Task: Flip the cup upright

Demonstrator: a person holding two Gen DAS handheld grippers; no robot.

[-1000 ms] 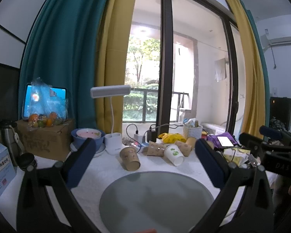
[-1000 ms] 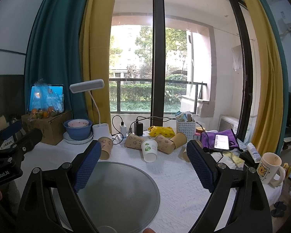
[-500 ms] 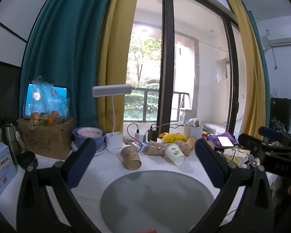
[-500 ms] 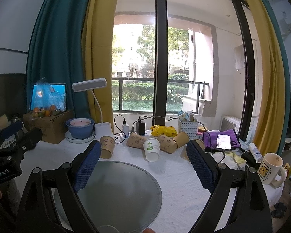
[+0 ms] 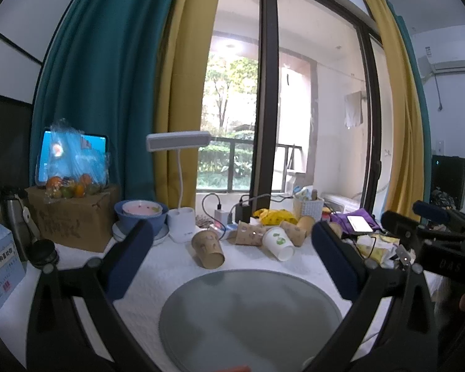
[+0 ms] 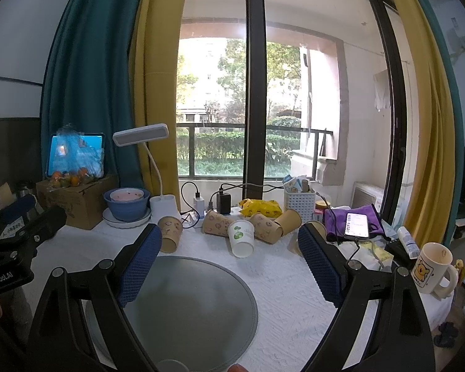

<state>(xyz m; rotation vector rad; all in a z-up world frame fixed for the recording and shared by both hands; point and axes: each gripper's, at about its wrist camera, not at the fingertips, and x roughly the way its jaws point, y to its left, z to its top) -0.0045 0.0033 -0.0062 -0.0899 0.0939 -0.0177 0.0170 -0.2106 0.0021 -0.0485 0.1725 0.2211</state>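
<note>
**Pre-grasp: both grippers idle, no cup picked yet**

Left gripper (image 5: 232, 248) and right gripper (image 6: 229, 249): jaws spread wide, nothing between them, both hovering over the grey round mat (image 6: 189, 303).

Cups all sit beyond the fingertips, past the mat's far edge. Nearest candidates:
- brown cup (image 6: 170, 234), just off the right gripper's left fingertip; looks mouth-down and tilted
- white cup with green print (image 6: 241, 238), roughly centred between the right gripper's jaws, mouth-down

Judgement: approach step, task not started. Next move: advance one gripper, straddle a cup wall, close gently (paper looks crushable), lift, rotate to mouth-up.

Count, right view:
- brown paper cups: about 5; one is half hidden behind the right fingertip, so not firm
- white paper cup: 1
- ceramic mug (image 6: 431, 268): 1, already upright, outside the right jaw
</note>
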